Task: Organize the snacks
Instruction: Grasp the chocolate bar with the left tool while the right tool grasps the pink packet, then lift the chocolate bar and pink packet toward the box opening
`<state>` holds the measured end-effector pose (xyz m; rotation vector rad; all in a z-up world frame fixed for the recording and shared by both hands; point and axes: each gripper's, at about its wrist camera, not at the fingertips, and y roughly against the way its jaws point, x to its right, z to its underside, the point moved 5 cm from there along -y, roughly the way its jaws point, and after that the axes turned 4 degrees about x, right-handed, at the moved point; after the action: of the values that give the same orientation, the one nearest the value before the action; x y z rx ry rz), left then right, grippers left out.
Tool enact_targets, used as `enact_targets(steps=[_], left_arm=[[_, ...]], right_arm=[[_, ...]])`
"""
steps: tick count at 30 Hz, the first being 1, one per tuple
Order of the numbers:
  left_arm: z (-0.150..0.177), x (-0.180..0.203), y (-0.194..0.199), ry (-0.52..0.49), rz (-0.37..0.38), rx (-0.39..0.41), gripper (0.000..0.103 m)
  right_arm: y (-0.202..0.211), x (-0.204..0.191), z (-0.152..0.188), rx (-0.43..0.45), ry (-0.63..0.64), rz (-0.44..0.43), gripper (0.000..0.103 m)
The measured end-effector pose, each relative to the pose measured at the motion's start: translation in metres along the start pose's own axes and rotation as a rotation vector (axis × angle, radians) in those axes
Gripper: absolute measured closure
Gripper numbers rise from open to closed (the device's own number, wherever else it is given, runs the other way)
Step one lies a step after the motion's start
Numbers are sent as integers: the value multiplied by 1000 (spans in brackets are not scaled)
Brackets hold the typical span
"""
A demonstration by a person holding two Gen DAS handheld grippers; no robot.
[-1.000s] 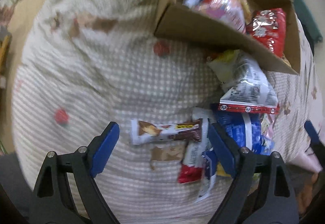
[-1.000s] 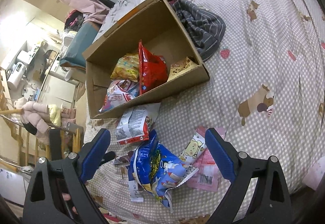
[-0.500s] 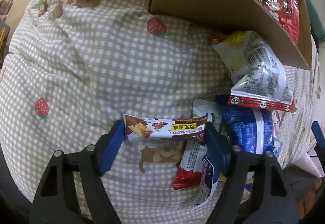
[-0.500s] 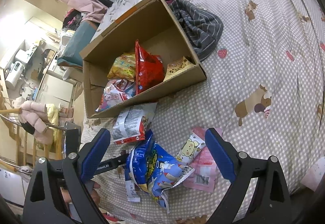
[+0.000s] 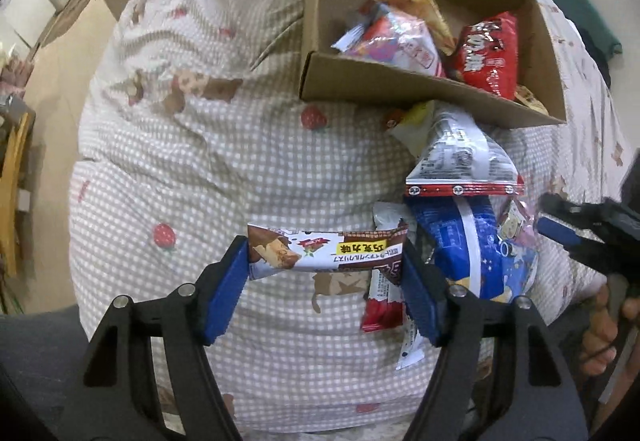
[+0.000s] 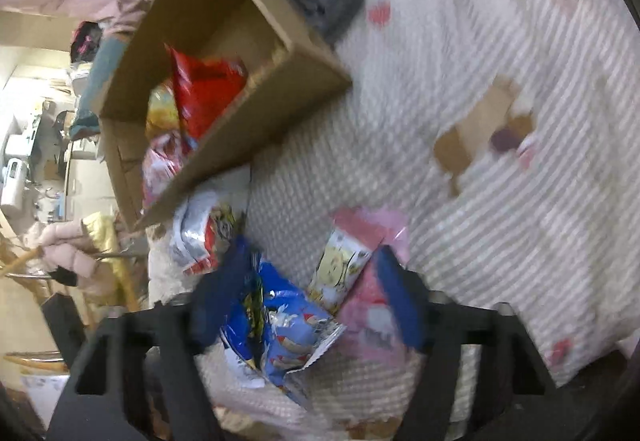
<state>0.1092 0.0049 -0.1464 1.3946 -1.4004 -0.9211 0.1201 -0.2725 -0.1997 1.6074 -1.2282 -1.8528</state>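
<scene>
Left gripper (image 5: 325, 268): pinching choc wafer bar (image 5: 324, 249) endwise, nr cardboard box (image 5: 420, 89); keep level. Right gripper (image 6: 310, 291): closing round blue chip bag (image 6: 276, 325), contact unclear.

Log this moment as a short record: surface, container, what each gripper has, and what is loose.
surface: checked bedspread
container: cardboard box, open, with a red bag and other packets inside
left gripper: jaws just closing, pads on both ends of the chocolate bar
right gripper: jaws just closing around the blue bag; blurred, contact unclear
loose: silver packet, pink packet
</scene>
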Motion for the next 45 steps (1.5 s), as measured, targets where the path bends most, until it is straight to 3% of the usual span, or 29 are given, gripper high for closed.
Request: enact_targets(steps=[7,11,16,22,28,37,41,45], left_arm=[[-1,5,-5,-7,6,-9,34],[1,9,-8,-27,-6,-8,34],[-1,9,-8,-19,-12,-1,34],[-4,7,-7,-20,-29,17,34],[-6,6,-4,-30,-49,42,34],[-13,0,9,-24,-88,117,34],[-18,0,23,-25,-102,187,34],[-26,4,39,-34,-98,239,34]], right_arm=[[-33,-10,8,-50,152,226,57],[-45,-15,11,-36,236,308,58],[-50,-24,17,-13,318,353,66],[-22,-11,14,44,257,264,73],[35,2,6,190,192,166,75],[107,-35,2,431,291,52,76],[124,-53,-3,494,349,14,76],[117,-80,-2,520,383,-12,76]])
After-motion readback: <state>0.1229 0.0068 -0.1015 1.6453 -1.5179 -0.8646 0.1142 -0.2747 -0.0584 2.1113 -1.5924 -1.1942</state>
